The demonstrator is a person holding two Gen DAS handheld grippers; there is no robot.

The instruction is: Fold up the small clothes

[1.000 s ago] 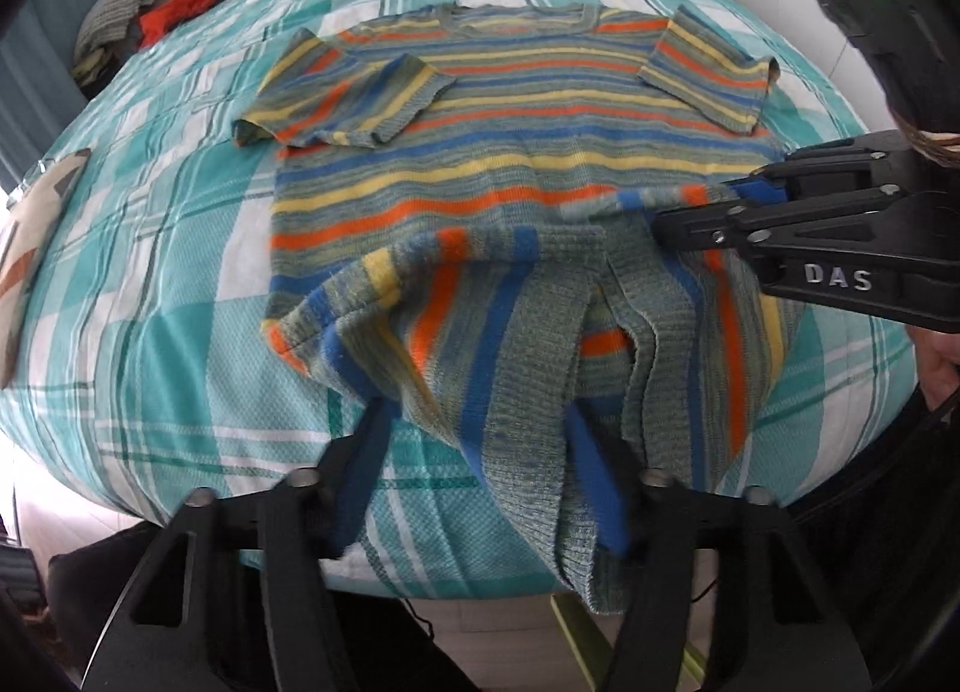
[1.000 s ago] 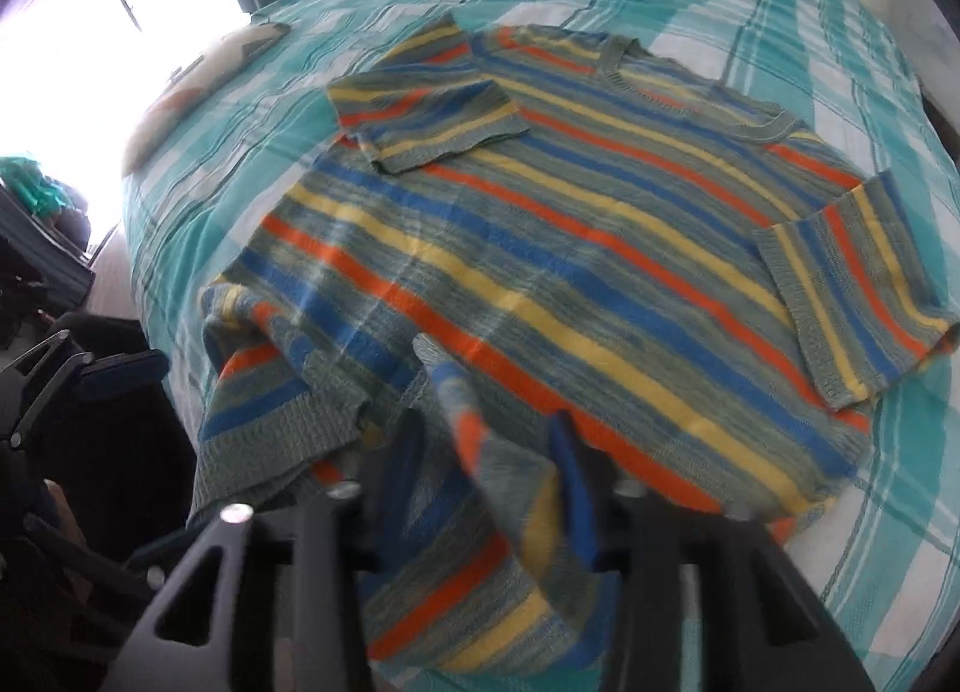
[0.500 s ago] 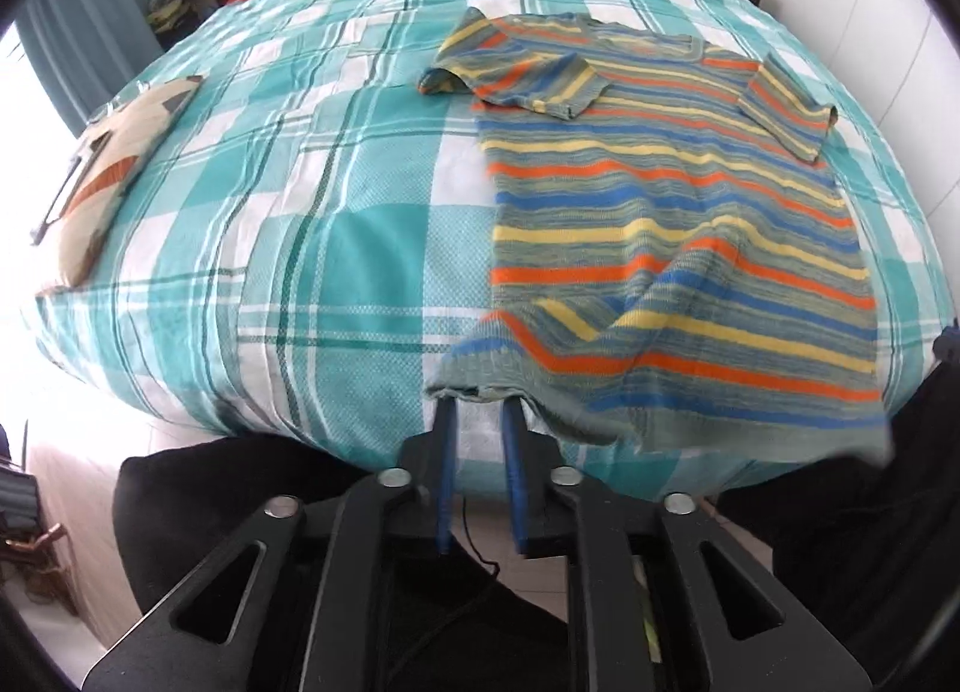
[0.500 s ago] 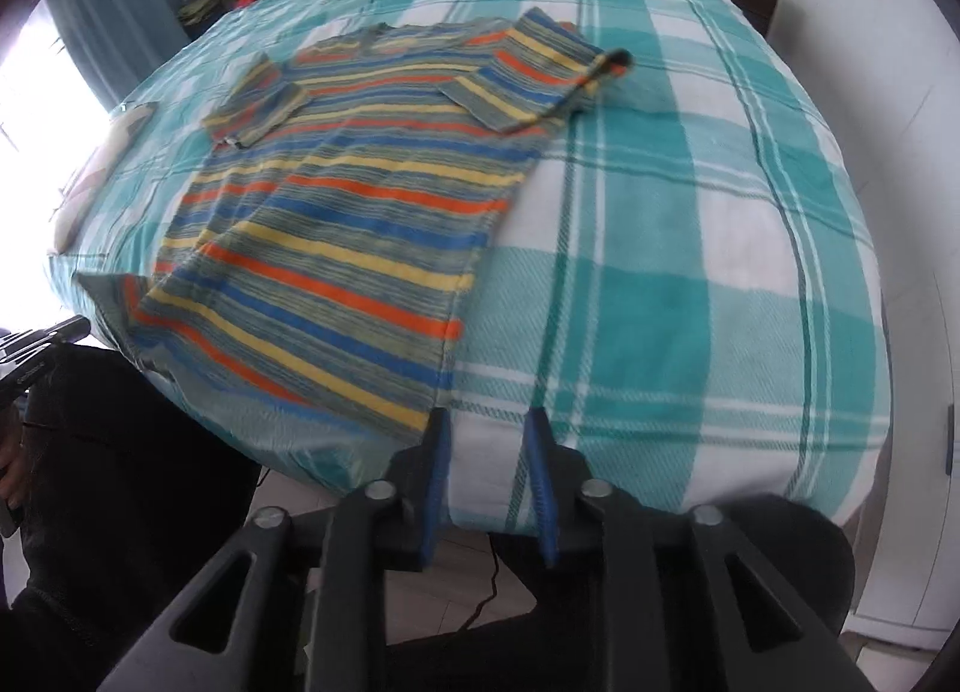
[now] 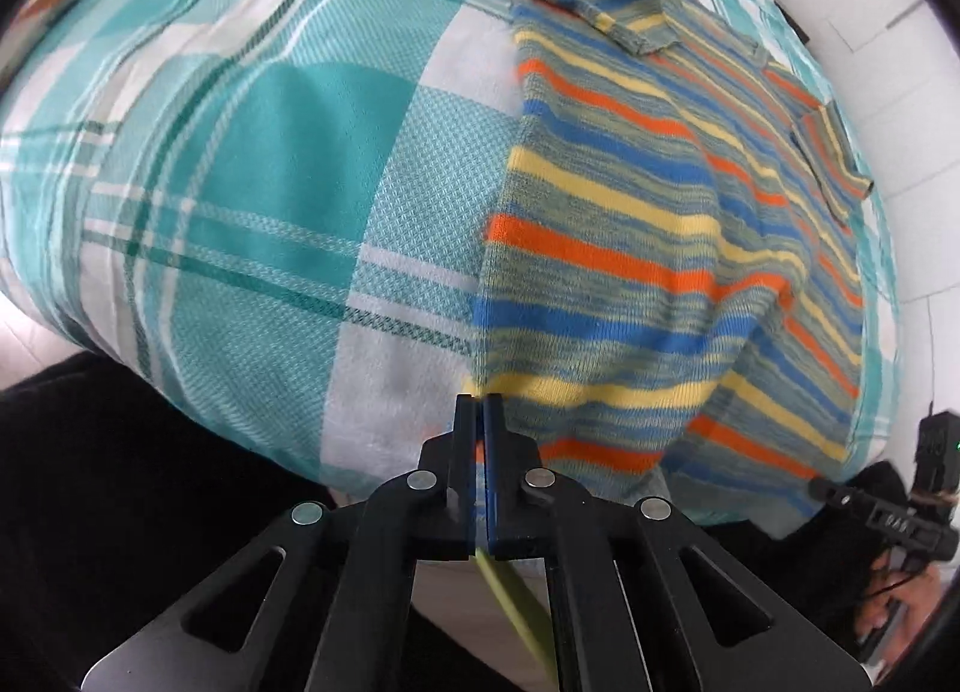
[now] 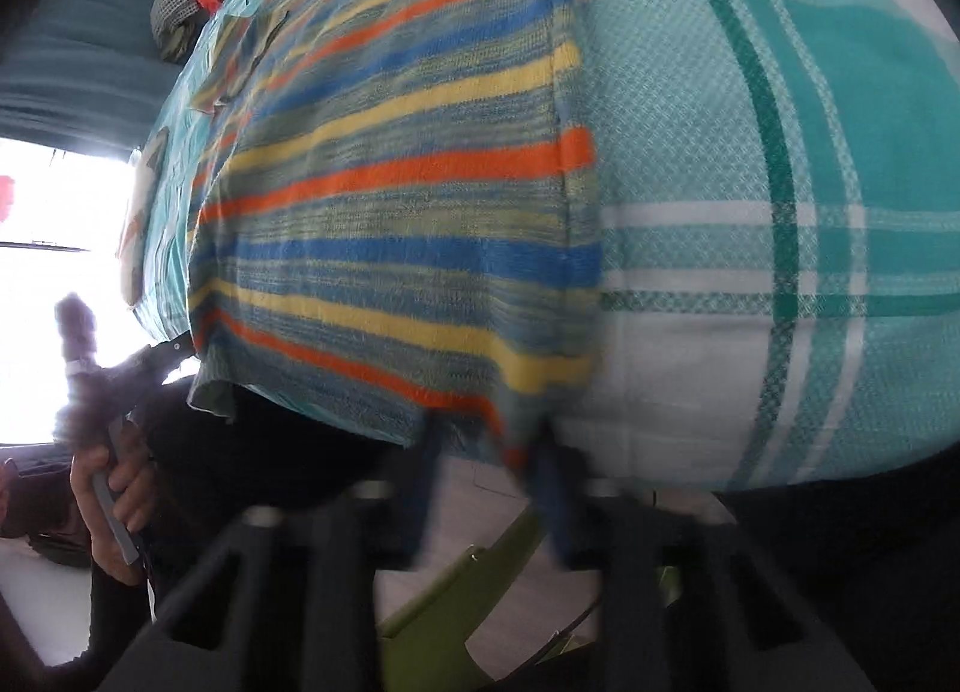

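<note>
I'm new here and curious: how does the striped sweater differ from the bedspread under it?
The sweater has narrow orange, yellow and blue stripes; the bedspread has broad teal-and-white checks. The sweater is knitted; the bedspread is woven. The sweater covers only part of the bedspread. Both lie spread out.

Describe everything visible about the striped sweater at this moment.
The striped sweater is a knit with short sleeves and horizontal bands of orange, yellow, blue and mottled grey-green. It lies spread out flat on the teal plaid bedspread, both sleeves folded in over the chest, collar at the far end. Its hem hangs slightly over the near edge of the bed. The left gripper is shut on the hem's left corner; the right gripper, blurred, sits at the other hem corner with cloth between its fingers.
</note>
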